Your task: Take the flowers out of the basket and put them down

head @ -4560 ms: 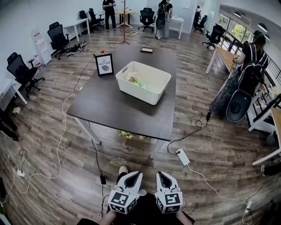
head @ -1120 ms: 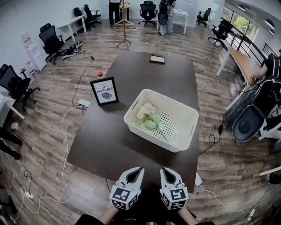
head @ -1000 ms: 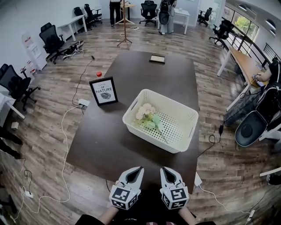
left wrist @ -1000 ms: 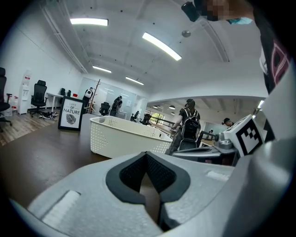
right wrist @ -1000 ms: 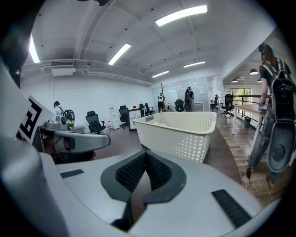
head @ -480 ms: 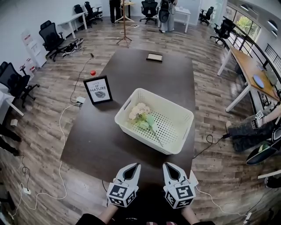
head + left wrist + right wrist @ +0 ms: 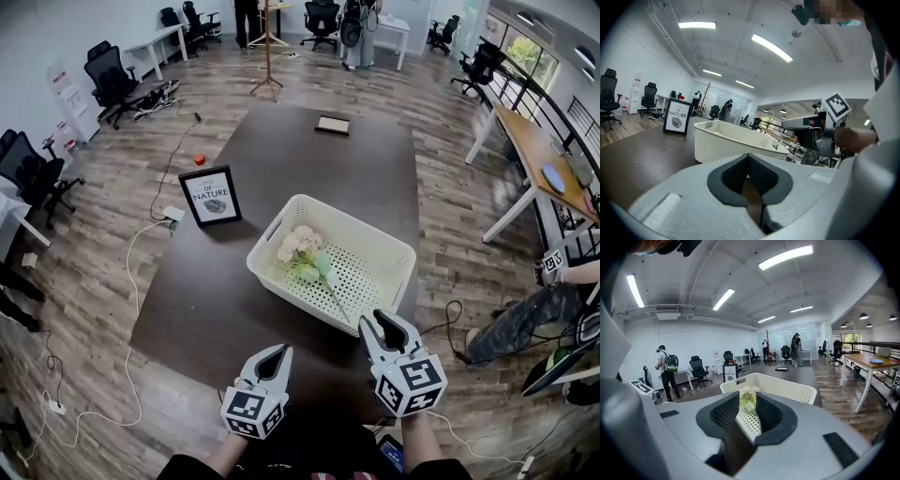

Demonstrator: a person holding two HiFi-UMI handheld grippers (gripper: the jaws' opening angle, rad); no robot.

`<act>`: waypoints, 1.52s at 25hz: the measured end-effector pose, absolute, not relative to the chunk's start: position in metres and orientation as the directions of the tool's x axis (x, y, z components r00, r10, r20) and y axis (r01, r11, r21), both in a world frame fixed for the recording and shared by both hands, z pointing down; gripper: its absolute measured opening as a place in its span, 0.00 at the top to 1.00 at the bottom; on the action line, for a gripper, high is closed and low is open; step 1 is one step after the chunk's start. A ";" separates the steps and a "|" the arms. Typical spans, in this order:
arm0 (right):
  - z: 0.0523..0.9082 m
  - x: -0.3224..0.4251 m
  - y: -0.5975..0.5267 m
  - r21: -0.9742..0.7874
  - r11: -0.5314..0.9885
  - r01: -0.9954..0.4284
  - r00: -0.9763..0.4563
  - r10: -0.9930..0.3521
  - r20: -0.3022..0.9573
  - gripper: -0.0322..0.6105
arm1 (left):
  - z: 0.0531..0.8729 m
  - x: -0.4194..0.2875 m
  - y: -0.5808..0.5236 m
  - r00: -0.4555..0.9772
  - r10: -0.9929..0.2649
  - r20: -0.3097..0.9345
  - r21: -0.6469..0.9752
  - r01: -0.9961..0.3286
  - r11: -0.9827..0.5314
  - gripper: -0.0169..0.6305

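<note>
A white perforated basket [image 7: 373,247] stands on the dark table [image 7: 216,300], and a bunch of pale flowers [image 7: 303,247] with green stems lies inside at its left end. My right gripper [image 7: 385,320] hovers at the basket's near right corner. Its jaws are opening with nothing between them. Through the gap in the right gripper view I see the flowers [image 7: 748,392] in the basket [image 7: 792,389]. My left gripper [image 7: 278,352] stays shut and empty over the table's near edge. The left gripper view shows the basket [image 7: 726,139] ahead.
A framed sign [image 7: 210,195] stands on the table left of the basket, and a dark flat book [image 7: 332,125] lies at the far end. Cables run over the wooden floor [image 7: 112,309]. Office chairs and desks ring the room, with people at the far end.
My right gripper has lifted forward to the basket's near right corner and its jaws have parted. The left gripper has barely moved. The head view has shifted slightly.
</note>
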State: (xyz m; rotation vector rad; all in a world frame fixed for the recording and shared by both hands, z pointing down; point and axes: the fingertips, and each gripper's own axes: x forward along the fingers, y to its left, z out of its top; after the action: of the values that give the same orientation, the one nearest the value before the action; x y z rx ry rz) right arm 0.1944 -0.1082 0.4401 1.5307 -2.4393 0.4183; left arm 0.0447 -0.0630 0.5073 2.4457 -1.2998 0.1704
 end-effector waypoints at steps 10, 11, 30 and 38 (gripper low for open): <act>0.446 0.168 -0.153 -0.128 0.493 -0.860 -0.500 -0.769 0.397 0.75 | 0.509 0.023 -0.078 0.565 -0.773 0.287 0.276 -0.822 -0.499 0.96; 0.447 0.167 -0.157 -0.129 0.496 -0.859 -0.502 -0.765 0.402 0.75 | 0.509 0.022 -0.079 0.565 -0.774 0.286 0.286 -0.821 -0.494 0.96; 0.487 0.132 -0.215 -0.079 0.574 -0.815 -0.511 -0.648 0.565 0.61 | 0.513 -0.007 -0.084 0.535 -0.782 0.320 0.250 -0.844 -0.475 0.96; 0.508 0.125 -0.234 -0.079 0.597 -0.798 -0.510 -0.600 0.617 0.56 | 0.512 -0.019 -0.088 0.501 -0.801 0.326 0.248 -0.863 -0.439 0.96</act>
State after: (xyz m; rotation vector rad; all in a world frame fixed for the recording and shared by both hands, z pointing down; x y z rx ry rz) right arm 0.1255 -0.2338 0.5079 1.1054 -2.2840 0.4836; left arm -0.0194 -0.0882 0.5120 2.3685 -1.3824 0.2245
